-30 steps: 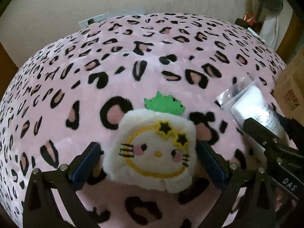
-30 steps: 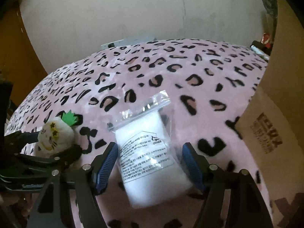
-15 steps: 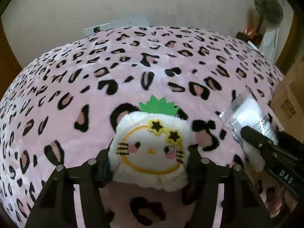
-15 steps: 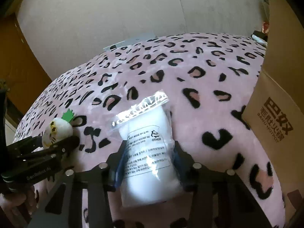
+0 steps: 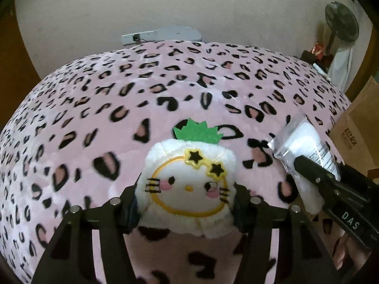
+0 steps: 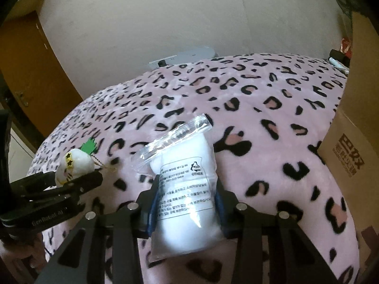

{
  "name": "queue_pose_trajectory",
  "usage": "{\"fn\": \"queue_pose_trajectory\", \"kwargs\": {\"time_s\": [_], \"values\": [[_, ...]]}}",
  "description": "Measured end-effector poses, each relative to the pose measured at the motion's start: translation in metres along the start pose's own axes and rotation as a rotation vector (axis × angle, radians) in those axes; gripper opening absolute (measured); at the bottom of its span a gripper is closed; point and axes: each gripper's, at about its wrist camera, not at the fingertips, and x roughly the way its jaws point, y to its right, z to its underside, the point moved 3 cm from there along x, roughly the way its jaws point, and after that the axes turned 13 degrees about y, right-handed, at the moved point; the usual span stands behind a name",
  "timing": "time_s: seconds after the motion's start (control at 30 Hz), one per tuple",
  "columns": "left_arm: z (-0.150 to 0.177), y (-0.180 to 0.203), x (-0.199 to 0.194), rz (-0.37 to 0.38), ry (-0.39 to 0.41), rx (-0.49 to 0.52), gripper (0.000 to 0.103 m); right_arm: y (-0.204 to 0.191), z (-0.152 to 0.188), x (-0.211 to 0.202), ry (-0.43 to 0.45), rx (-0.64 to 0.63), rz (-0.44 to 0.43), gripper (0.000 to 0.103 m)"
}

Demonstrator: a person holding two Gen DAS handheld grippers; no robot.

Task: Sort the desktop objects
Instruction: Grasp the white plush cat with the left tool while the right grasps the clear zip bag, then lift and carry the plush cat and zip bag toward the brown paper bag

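Two grips have been made since a second ago, when both claws stood wide with the items lying loose between their fingers. The left gripper [image 5: 186,207] is now clamped on the plush toy [image 5: 189,184] — its fingers press into the fleece on either side, the green leaf tuft pointing away from the claw. The right gripper [image 6: 187,203] has its jaws closing on the white packet [image 6: 187,189], with the blue pads already bearing on both flanks and the clear zip end projecting ahead of the fingertips.

Both items appear to have come up slightly from the leopard-print blanket [image 5: 118,94], which now lies below and ahead of each claw; the lift is small and partly a judgement from the blur.

Seen from the right wrist, the left claw and its toy sit well to the left; a cardboard box [image 6: 350,156] stands close on the right.

Assessment — pick-up is complete for both items, so carrying and placing remain. The box is the likely destination, though that cannot be confirmed. The soft packet may slip if the grip is shallow.
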Motion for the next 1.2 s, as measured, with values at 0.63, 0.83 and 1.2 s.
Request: {"fn": "queue_pose_trajectory", "kwargs": {"time_s": [0.63,0.83,1.2], "values": [[0.013,-0.008,-0.118,-0.009,0.048,-0.03,0.06,-0.033,0.001,-0.099,0.04,-0.007,-0.002,0.04],[0.022,-0.004,-0.152,-0.008,0.055,-0.026,0.06,-0.044,0.004,-0.142,0.067,-0.009,-0.008,0.04],[0.04,0.003,-0.21,-0.021,0.099,0.001,0.061,-0.065,0.018,-0.202,0.121,-0.015,-0.007,0.04]]}}
